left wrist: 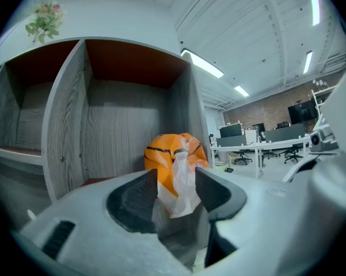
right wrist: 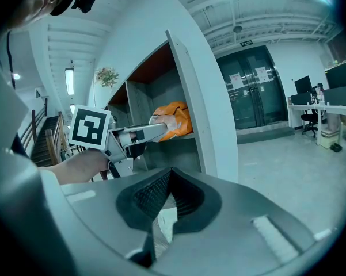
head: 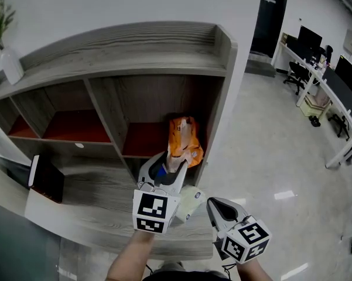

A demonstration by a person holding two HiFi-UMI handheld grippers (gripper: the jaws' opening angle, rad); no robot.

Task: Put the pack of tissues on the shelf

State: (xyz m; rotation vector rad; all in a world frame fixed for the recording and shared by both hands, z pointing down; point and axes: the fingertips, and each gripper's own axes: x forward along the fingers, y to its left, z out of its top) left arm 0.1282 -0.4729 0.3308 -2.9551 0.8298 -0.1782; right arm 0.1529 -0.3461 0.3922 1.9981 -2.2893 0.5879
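The pack of tissues (head: 185, 139), in an orange wrapper with a clear plastic tail, stands in the shelf's (head: 140, 51) right-hand compartment on its red floor (head: 142, 144). My left gripper (head: 167, 166) reaches into that compartment from the front. In the left gripper view the pack (left wrist: 173, 157) is just beyond the jaws, and its plastic tail hangs in the gap of the left gripper (left wrist: 177, 184); the pads stand apart from it, so it is open. My right gripper (head: 214, 206) hangs lower right, outside the shelf, its tips meeting with nothing between them. The right gripper view shows its own jaws (right wrist: 170, 174) shut and the pack (right wrist: 175, 121).
A white vase with a plant (head: 9, 63) stands on the shelf top at the left. A black box (head: 47, 180) sits on the lower ledge. Desks with monitors and chairs (head: 322, 81) line the far right across a shiny floor. Glass doors (right wrist: 253, 91) lie beyond the shelf's side wall.
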